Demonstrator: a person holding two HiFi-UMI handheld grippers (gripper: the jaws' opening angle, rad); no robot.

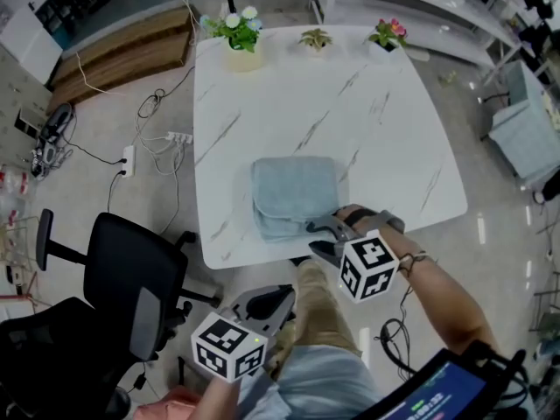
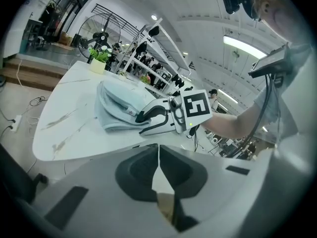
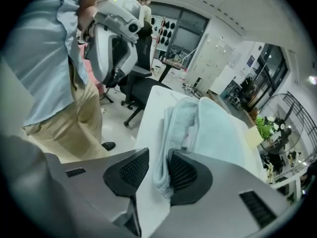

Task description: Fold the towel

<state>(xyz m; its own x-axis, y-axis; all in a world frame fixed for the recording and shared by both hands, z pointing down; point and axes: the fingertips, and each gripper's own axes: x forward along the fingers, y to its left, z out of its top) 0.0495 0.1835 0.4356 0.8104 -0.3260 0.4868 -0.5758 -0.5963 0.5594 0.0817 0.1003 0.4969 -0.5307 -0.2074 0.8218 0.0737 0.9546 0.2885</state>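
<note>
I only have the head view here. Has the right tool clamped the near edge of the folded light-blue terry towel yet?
Observer: Not yet. In the right gripper view the right tool straddles the folded light-blue terry towel's edge. The cloth touches one pad, and a gap shows at the other.
Operator: And the left tool, off the table?
Observer: The left gripper view shows the left tool shut, with nothing between its jaws.

Open tabletop point(image 1: 394, 147) beyond the towel point(image 1: 293, 195); plant pots point(image 1: 315, 39) along far edge.
</note>
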